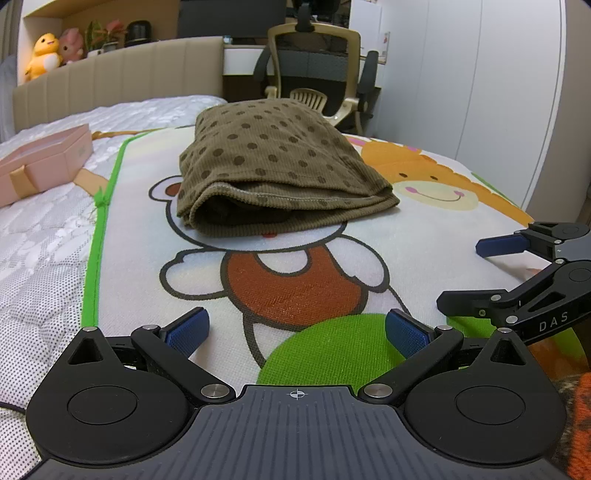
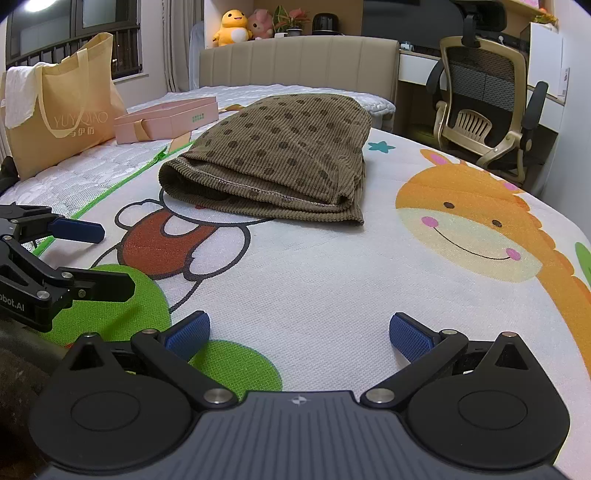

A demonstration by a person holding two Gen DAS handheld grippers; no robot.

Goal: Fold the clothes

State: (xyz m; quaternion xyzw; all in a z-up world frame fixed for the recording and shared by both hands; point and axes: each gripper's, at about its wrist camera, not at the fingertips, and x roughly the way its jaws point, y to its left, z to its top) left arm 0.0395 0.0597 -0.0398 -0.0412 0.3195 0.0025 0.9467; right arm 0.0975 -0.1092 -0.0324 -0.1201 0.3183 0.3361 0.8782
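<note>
Bed [image 2: 295, 280] w/ beige headboard [image 2: 295, 61]; office chair [image 2: 484, 107] standing beside it, dark window [image 2: 74, 29] showing at left.

Left gripper [image 1: 297, 332] low and level, blue-padded fingers [image 1: 188, 328] spread wide, nothing between them. Right gripper [image 2: 299, 332] alongside in same pose, jaws wide apart, empty. Each device visible at edge of other's view, side by side, near but not touching, both pointing forward.
</note>
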